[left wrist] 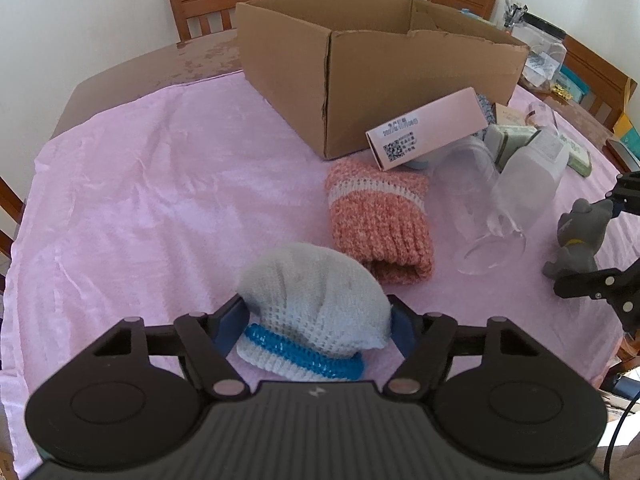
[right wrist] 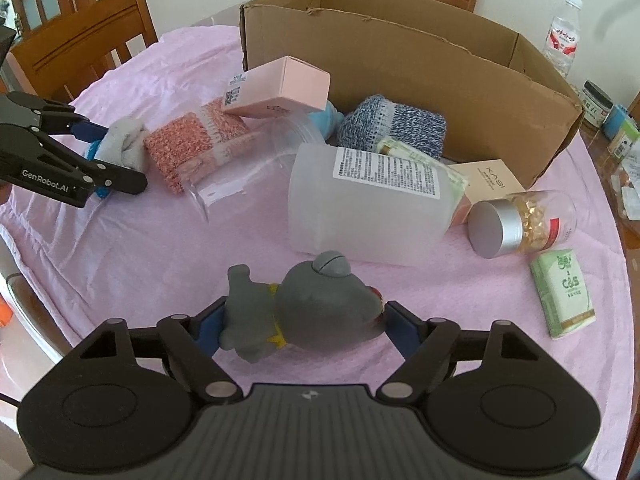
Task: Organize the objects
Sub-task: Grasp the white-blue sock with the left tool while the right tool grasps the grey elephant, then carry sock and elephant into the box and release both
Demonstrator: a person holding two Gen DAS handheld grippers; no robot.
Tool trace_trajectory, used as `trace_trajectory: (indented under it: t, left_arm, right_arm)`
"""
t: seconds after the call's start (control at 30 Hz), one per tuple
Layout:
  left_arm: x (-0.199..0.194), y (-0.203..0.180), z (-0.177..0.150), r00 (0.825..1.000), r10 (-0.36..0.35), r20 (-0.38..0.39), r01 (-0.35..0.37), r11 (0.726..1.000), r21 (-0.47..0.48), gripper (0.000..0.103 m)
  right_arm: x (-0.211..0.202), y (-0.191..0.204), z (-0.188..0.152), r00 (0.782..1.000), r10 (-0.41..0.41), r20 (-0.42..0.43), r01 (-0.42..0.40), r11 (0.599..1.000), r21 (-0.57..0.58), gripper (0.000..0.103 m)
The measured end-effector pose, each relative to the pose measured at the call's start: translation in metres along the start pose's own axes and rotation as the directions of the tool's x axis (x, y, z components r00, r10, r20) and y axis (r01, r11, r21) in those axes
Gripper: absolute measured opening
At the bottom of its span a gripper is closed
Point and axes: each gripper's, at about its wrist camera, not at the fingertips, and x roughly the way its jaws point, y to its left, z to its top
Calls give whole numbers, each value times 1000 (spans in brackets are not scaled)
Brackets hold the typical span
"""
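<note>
A white knit hat (left wrist: 316, 296) with a blue band lies on the pink cloth (left wrist: 160, 184), and my left gripper (left wrist: 318, 316) is shut on it, a pad pressing each side. The right wrist view shows that same left gripper (right wrist: 110, 152) at the far left. A grey toy animal (right wrist: 312, 304) lies on its side between the blue pads of my right gripper (right wrist: 302, 320), which is shut on it. The toy (left wrist: 576, 240) and the right gripper (left wrist: 596, 240) also show at the right edge of the left wrist view. An open cardboard box (left wrist: 360, 72) stands at the back.
A pink knit roll (left wrist: 376, 220), a pink carton (left wrist: 428, 128), a clear cup (right wrist: 248, 160), a frosted plastic bottle (right wrist: 368, 204), a blue knit roll (right wrist: 396, 124), a jar with a silver lid (right wrist: 520, 224) and a green tissue pack (right wrist: 564, 296) crowd the cloth before the box. Wooden chairs (left wrist: 216, 0) ring the table.
</note>
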Motion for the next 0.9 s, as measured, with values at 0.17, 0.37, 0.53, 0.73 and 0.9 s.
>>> trace_trajectory:
  t: [0.17,0.37,0.53,0.73,0.9]
  left_arm:
    - [-11,2,3,1000,-14,-12,13,1000,-10,72]
    - [-29,3,13,999,-26,-26,25,1000,-11,72]
    - [-46,-3,23,997,-52,-55,52,999,3,72]
    - [-68,-14,45,999,-43,-21,43,999,19,72]
    - [-79,-25,76,999,-40,28,40,999,11,72]
  right_arm:
    - [-11,-5,2,1000,11,-1,-11,1000,21,84]
    - [-25,-11,8,1000,-9,-7,9,999,33,84]
    - [-42,-16,15,1000,-26,-13,26,1000,10,84]
    - [-62,-30,32,1000,-12,-6,12,1000,-1,84]
    - [-74,-48,54,999,17,37,-17,1000,10,84]
